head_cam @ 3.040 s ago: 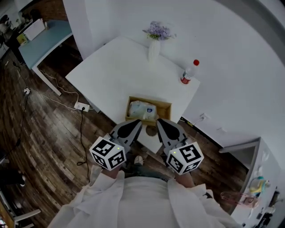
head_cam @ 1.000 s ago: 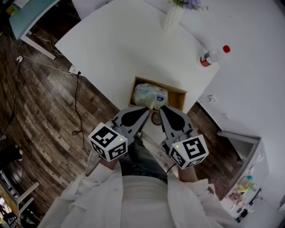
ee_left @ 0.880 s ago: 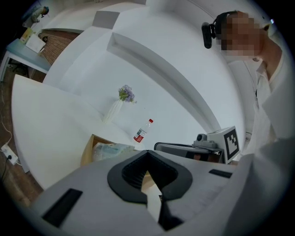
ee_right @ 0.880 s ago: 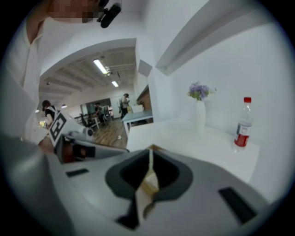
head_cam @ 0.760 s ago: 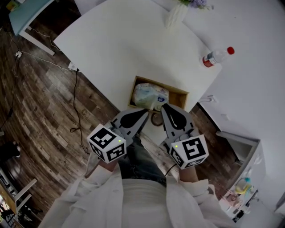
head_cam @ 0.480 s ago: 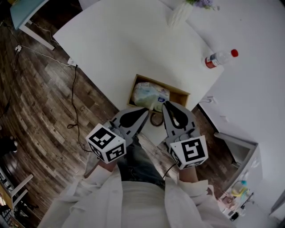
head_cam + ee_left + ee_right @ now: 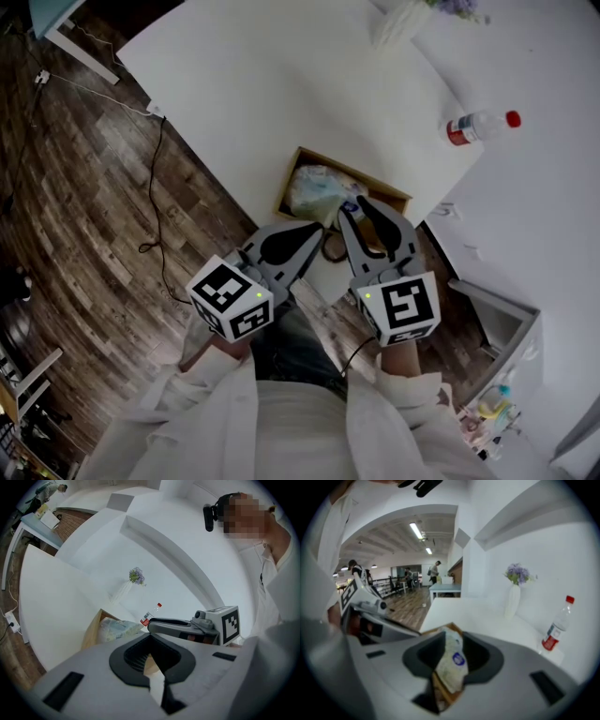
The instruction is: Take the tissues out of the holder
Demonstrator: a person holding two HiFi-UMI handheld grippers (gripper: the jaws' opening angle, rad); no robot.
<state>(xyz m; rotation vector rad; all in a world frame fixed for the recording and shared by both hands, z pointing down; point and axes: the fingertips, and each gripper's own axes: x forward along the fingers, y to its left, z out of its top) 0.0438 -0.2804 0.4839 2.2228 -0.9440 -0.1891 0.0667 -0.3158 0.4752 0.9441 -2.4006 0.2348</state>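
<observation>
Right claw (image 7: 364, 214): jaws just opened, tissue pack (image 7: 317, 186) framed between them, untouched, lined up for lifting from holder (image 7: 398, 197). Left claw (image 7: 312, 231) pressed together, empty, parked alongside.

Head view steeply overhead, both gripper views low, sharing holder (image 7: 361, 175)

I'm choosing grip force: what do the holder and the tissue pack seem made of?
The holder looks like light wood, matte: tan, flat, rigid-looking walls. The tissue pack seems wrapped in thin plastic film, slightly glossy: it is crinkled and carries a printed blue label.
</observation>
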